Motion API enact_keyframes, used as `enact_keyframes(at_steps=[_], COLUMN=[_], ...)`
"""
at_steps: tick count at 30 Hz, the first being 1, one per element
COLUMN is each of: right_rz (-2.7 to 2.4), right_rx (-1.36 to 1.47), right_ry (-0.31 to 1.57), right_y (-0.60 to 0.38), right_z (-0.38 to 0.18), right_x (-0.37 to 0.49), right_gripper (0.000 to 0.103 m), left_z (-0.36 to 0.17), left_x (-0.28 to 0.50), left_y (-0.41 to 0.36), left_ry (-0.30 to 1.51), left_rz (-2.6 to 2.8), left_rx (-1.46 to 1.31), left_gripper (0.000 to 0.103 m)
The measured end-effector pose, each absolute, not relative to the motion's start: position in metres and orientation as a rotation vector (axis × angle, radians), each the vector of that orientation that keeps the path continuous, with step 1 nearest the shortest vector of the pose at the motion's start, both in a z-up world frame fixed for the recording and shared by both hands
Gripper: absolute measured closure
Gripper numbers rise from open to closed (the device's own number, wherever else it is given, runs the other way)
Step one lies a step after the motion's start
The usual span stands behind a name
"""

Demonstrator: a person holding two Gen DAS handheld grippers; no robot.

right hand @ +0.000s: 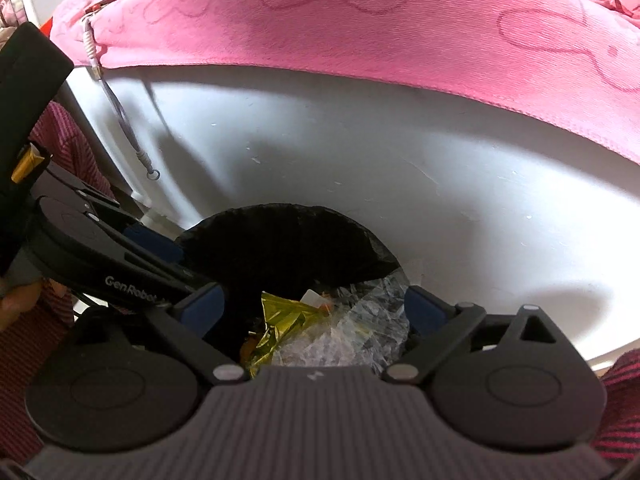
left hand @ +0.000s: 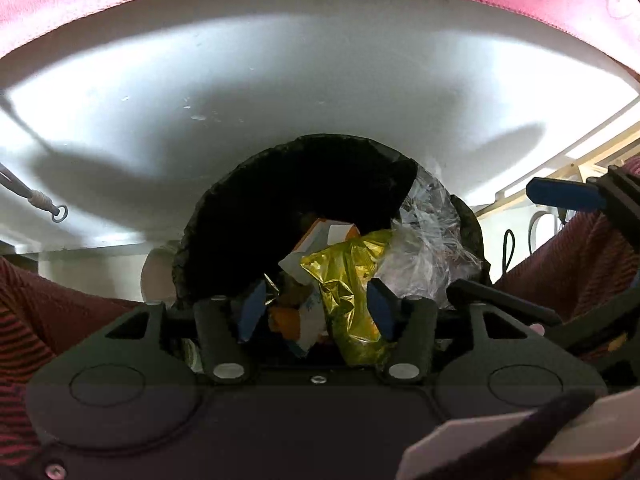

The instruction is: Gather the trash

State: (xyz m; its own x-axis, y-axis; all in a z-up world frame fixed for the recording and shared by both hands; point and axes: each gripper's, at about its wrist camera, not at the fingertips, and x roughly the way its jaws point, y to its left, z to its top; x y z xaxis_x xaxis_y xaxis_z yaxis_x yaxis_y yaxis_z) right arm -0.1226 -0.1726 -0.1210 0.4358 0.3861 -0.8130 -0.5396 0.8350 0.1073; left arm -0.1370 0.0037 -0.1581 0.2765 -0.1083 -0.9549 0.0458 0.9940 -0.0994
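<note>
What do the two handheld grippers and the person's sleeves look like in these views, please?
Both the left gripper and the right gripper are matte black with round pivot housings, silver screws and blue finger pads. The left one bears white "GenRobot" lettering. The sleeves are red-and-dark striped knit.

We look down from just behind our left gripper [left hand: 316,308], close above the open black bag of rubbish [left hand: 280,216]. Our right gripper's [right hand: 312,304] camera faces that same bag [right hand: 280,240] from beside it; both views share the white wall [left hand: 280,80] ahead.
</note>
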Motion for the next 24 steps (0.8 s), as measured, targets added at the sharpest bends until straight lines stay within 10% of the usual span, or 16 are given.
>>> enact_keyframes(at_steps=[10,16,24], right_rz=[0.595,0.629,0.641], right_rx=[-0.182,-0.208,-0.078], right_ry=[1.027,1.174,1.268], right_y=[-0.172,-0.15,-0.134], right_z=[-0.13,-0.158,-0.189], right_x=[-0.124,-0.112,-0.091], right_gripper=[0.003,0.048,0.047], left_z=[-0.153,-0.151,-0.147], left_x=[-0.138,-0.136,-0.137], left_y=[0.004,0.005,0.007], left_ry=[1.274,1.271,1.266], left_rz=[-0.098,-0.087,-0.073], left_rx=[-0.066,-0.066,-0.071], left_gripper=[0.032,0.031,0.031])
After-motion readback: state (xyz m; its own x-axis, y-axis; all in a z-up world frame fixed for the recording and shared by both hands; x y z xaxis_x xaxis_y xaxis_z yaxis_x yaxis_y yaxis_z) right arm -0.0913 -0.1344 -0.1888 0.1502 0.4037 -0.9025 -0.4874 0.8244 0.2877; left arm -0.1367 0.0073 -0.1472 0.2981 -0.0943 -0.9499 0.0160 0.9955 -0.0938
